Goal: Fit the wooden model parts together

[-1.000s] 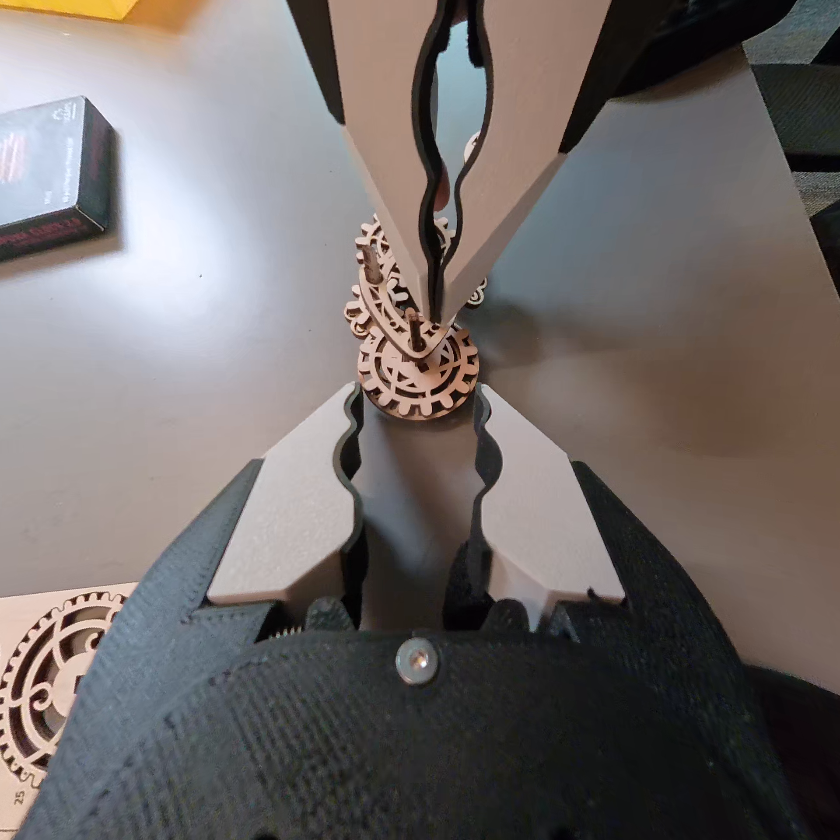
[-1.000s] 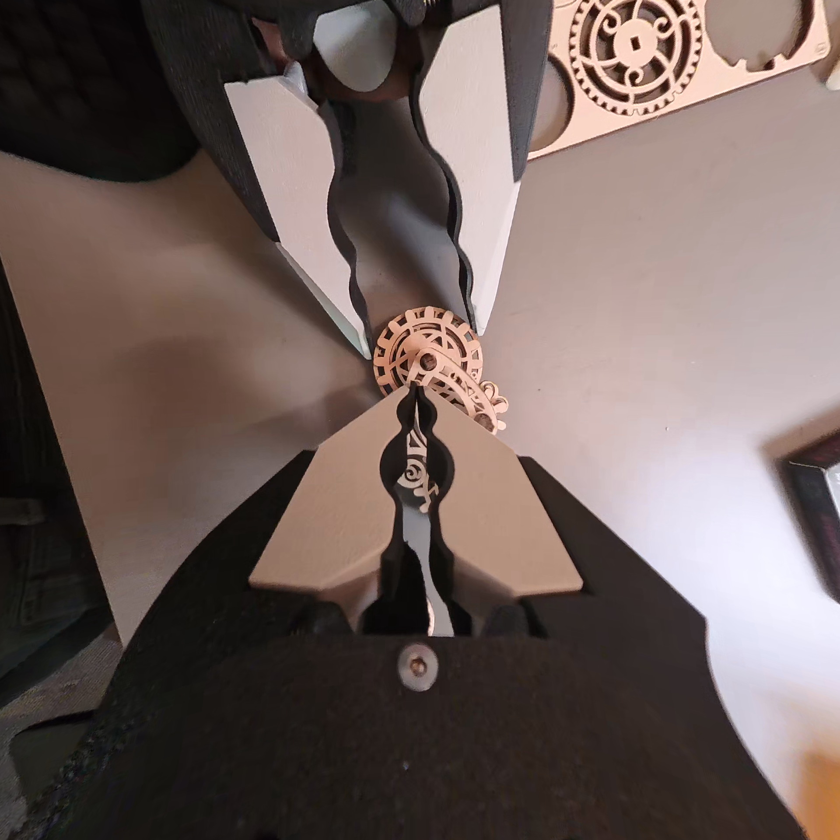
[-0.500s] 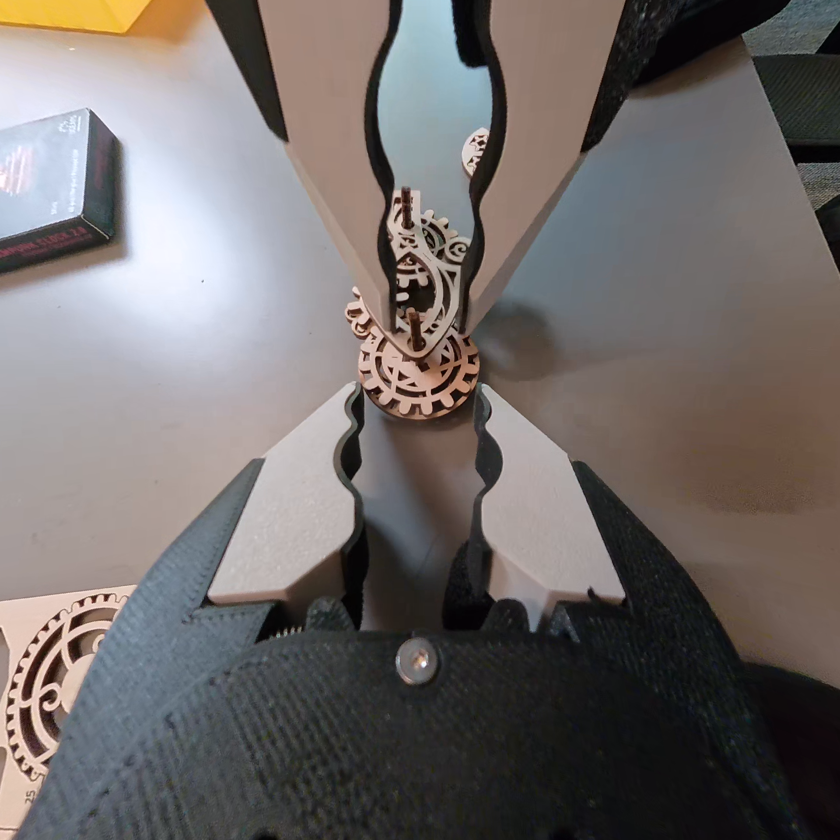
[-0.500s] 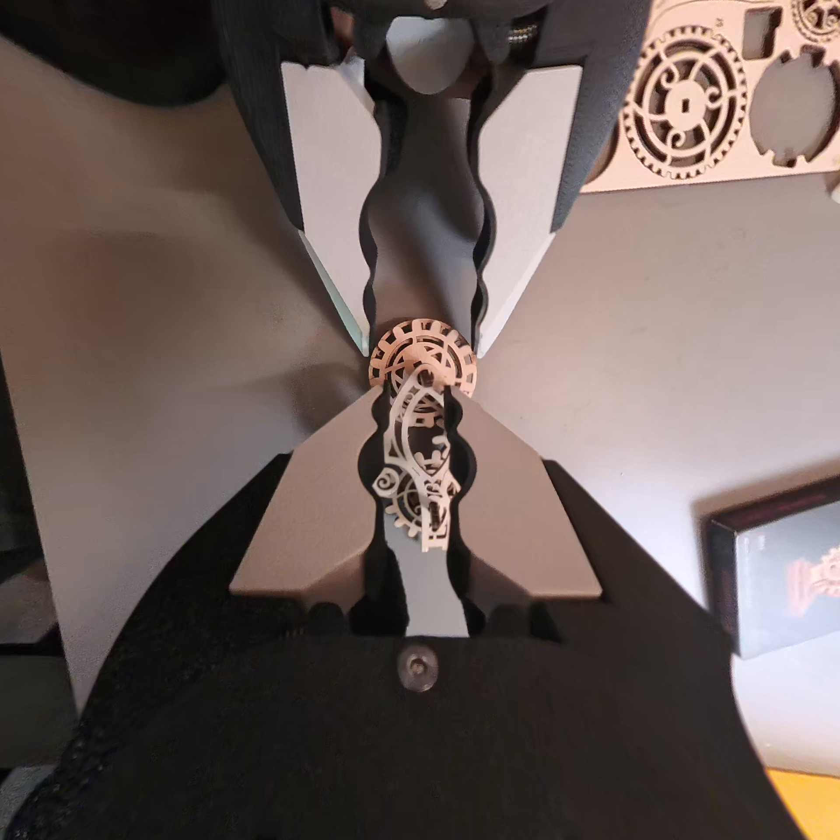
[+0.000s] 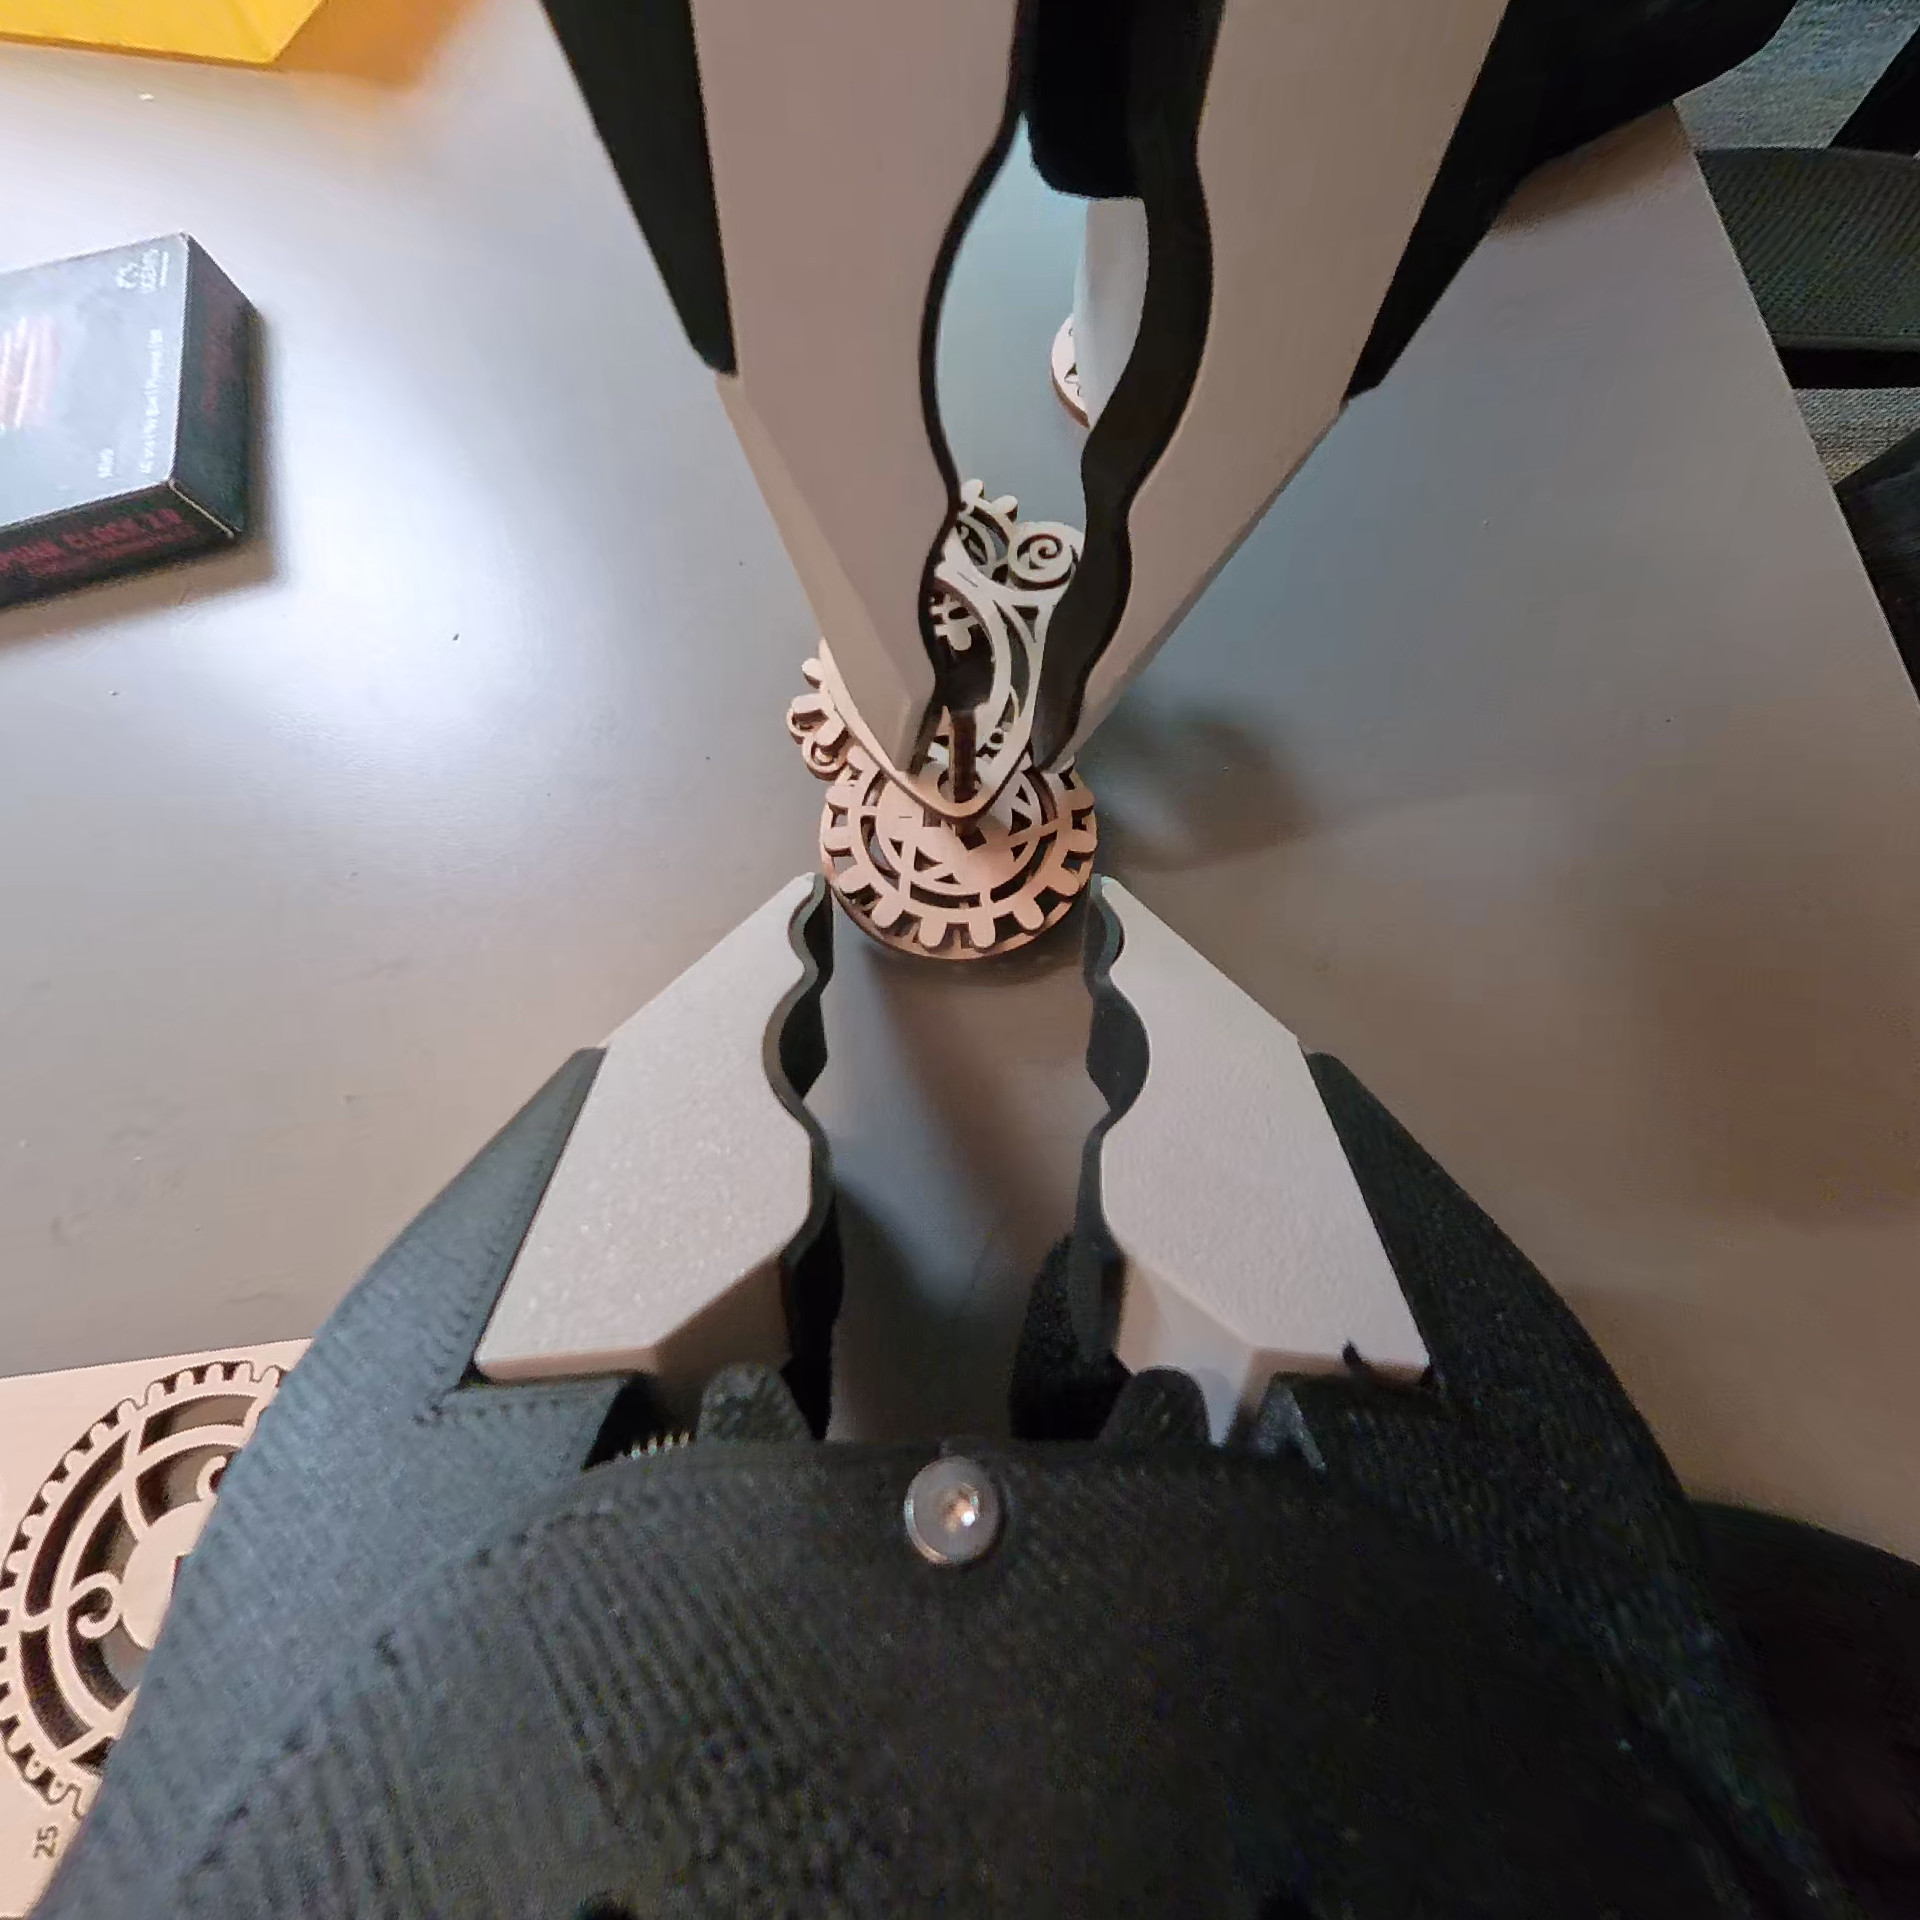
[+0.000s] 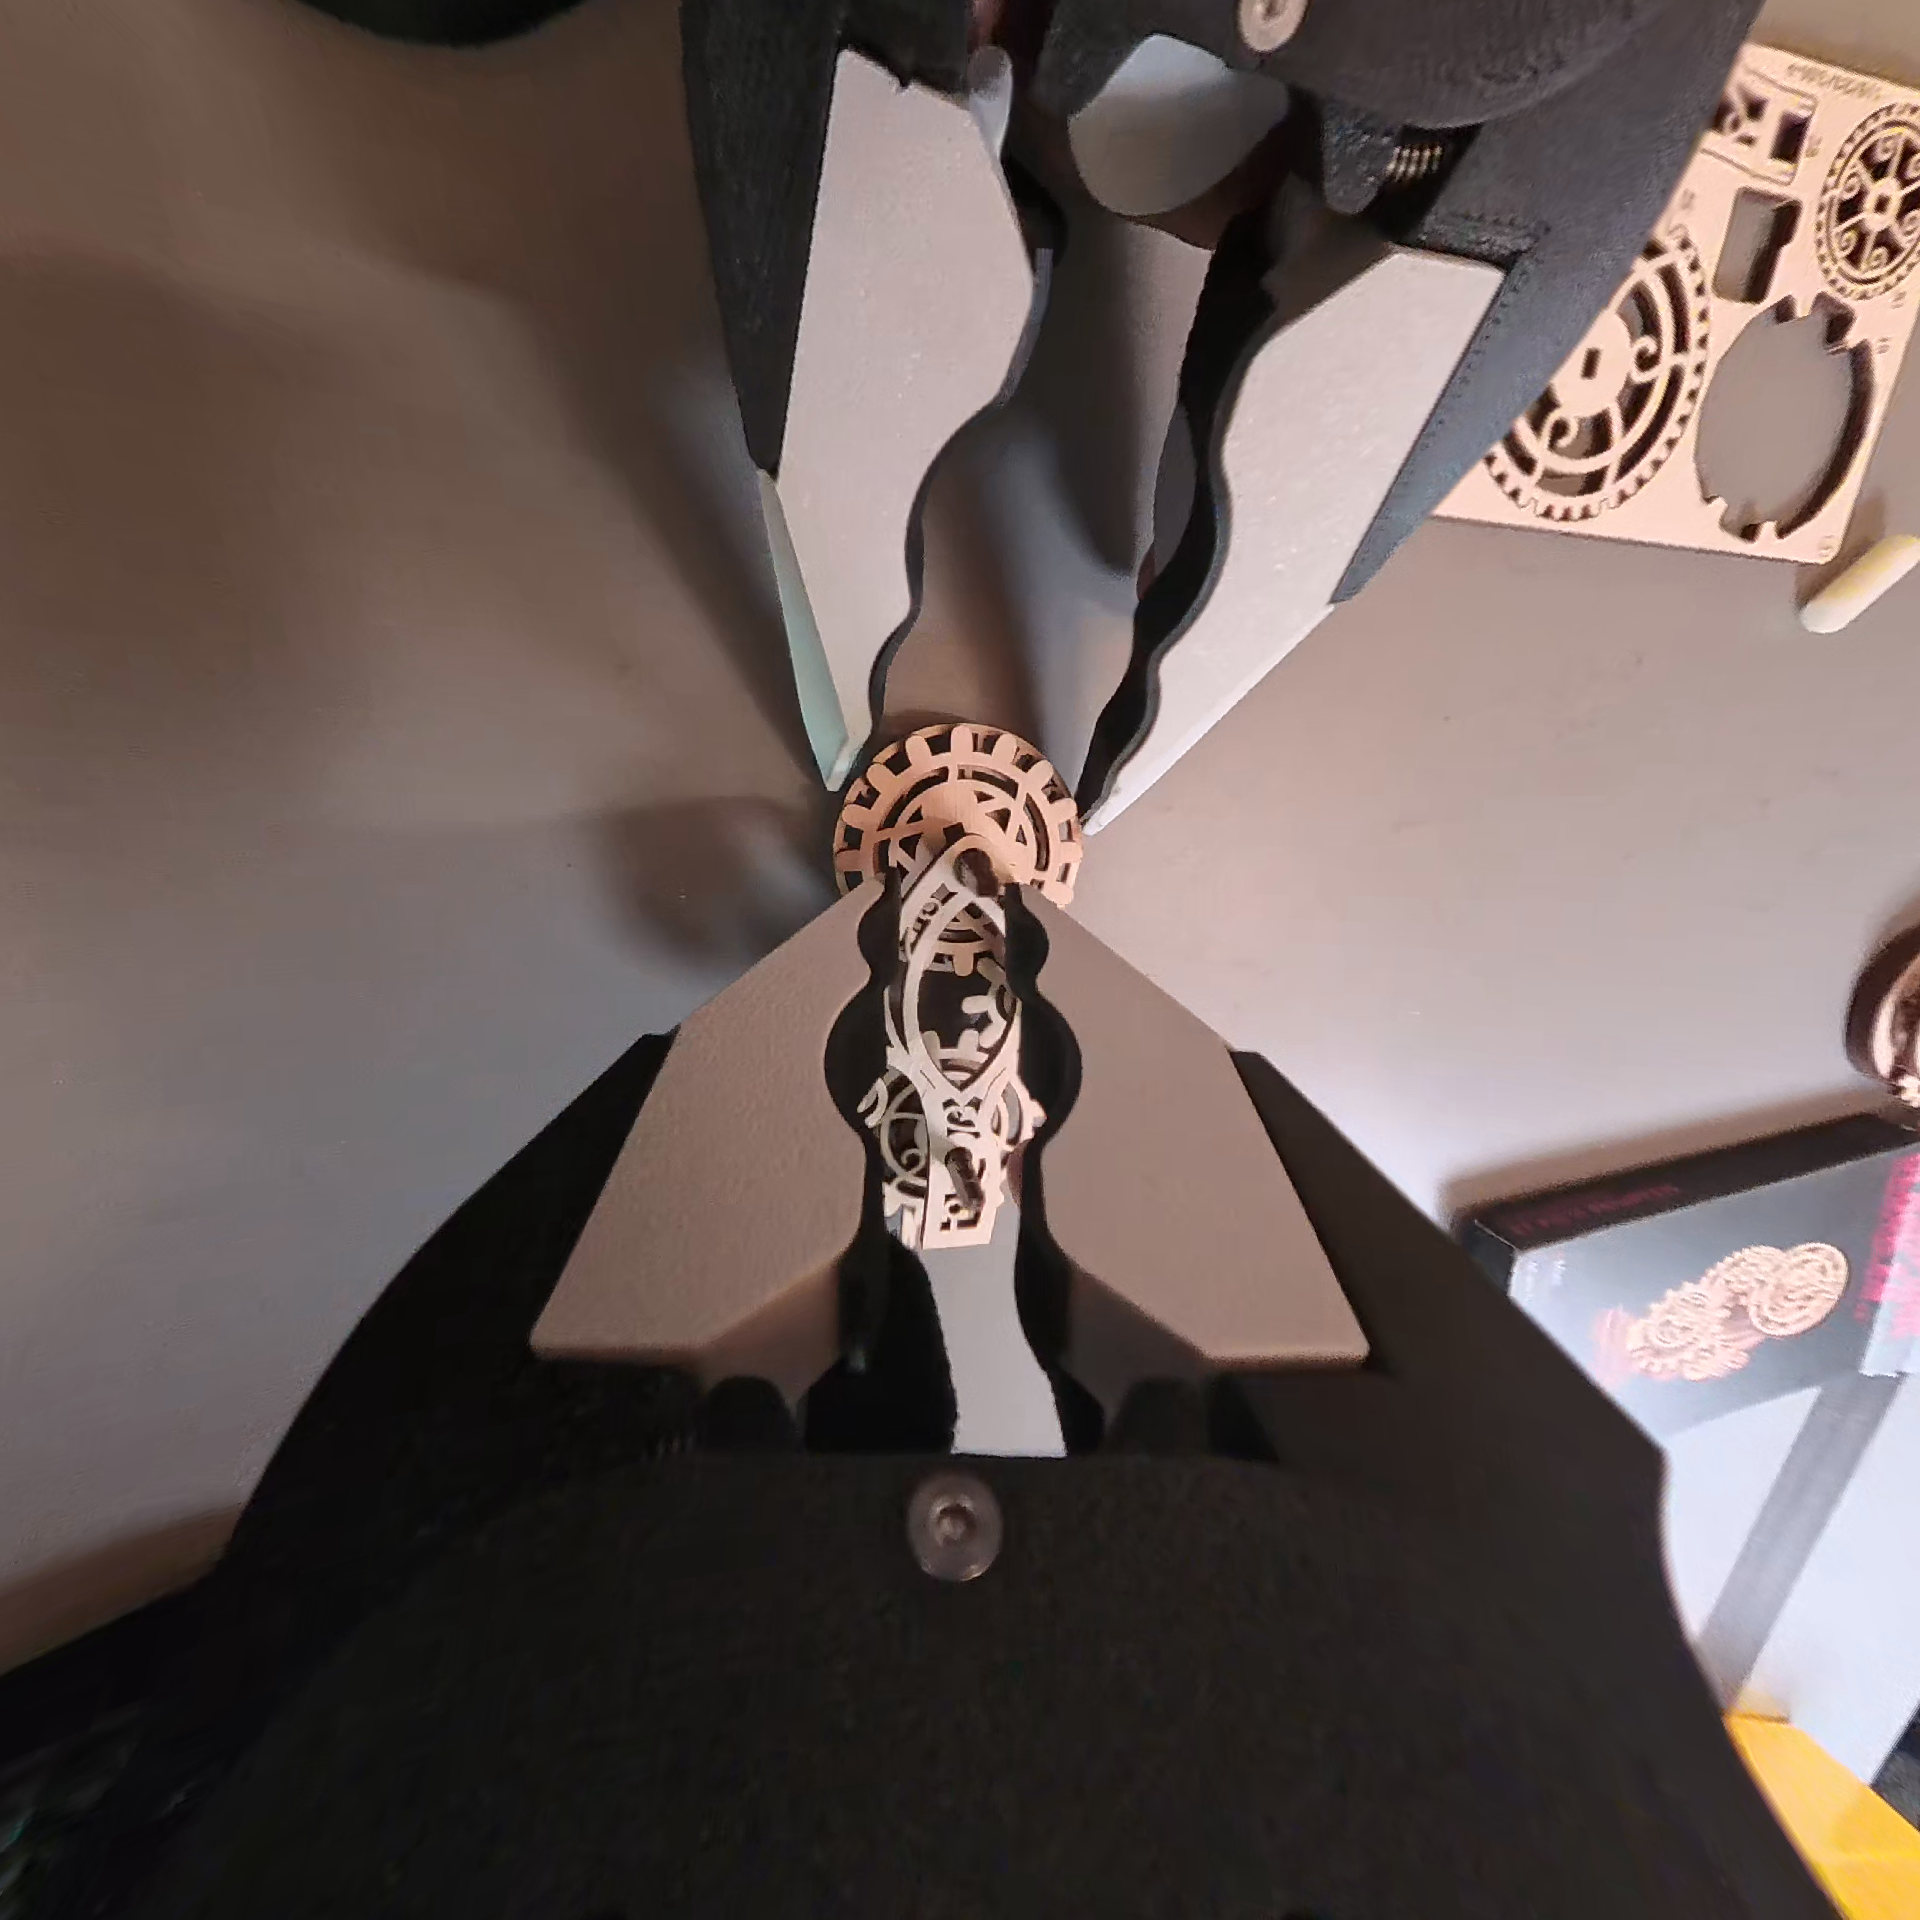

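Right gripper (image 6: 951,904) has spread since a second ago, now straddling wooden bracket (image 6: 951,1049), grip uncertain. Left gripper (image 5: 961,904) open, fingertips flanking gear (image 5: 956,868) on tabletop (image 5: 416,831).

A dark printed box (image 5: 109,410) is seen lying on the grey surface (image 5: 416,779) at ten o'clock; a yellow object (image 5: 156,26) is cropped at eleven o'clock.

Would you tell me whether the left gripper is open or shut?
Open: the left gripper has grey fingers set apart, flanking the round wooden gear.
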